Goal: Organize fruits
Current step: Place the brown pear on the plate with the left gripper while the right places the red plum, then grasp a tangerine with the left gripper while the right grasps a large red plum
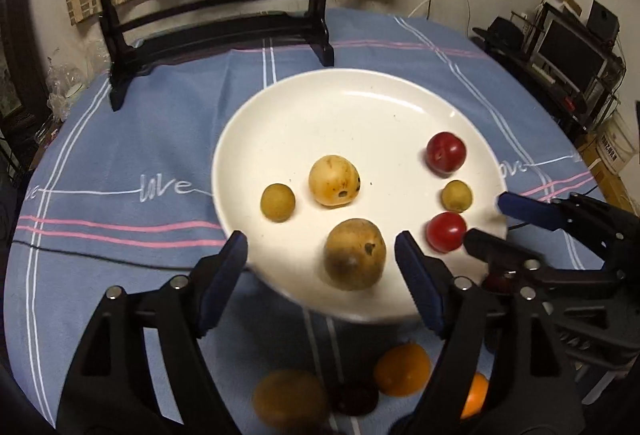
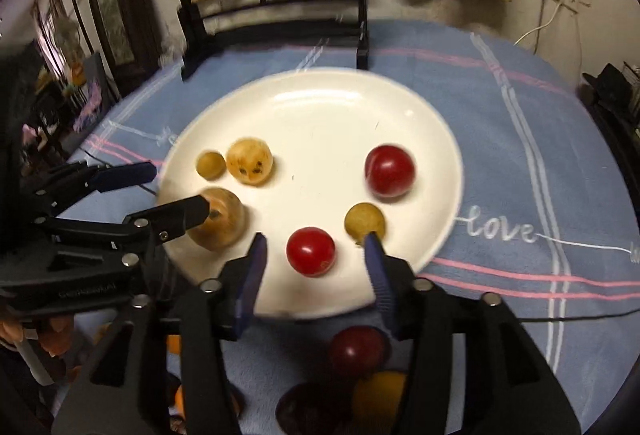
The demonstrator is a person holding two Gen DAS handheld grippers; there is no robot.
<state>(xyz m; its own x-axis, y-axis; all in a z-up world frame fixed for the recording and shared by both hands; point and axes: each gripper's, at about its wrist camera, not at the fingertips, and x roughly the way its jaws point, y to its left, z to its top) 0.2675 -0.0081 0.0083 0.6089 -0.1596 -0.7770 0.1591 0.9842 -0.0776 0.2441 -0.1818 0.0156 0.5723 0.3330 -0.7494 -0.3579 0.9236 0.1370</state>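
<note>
Over the plate [image 1: 360,95], both hand-held grippers, left [image 1: 322,255] and right [image 2: 316,255], are released; centre each fruit between the jaws before closing gently.

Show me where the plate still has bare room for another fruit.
The far half of the plate is bare, from the rim near the black stand down to the yellow fruit and the red fruit. The near edge is crowded: both hand-held grippers hang open over fruit there.

Blue striped tablecloth [image 1: 132,155], dim cluttered room
</note>
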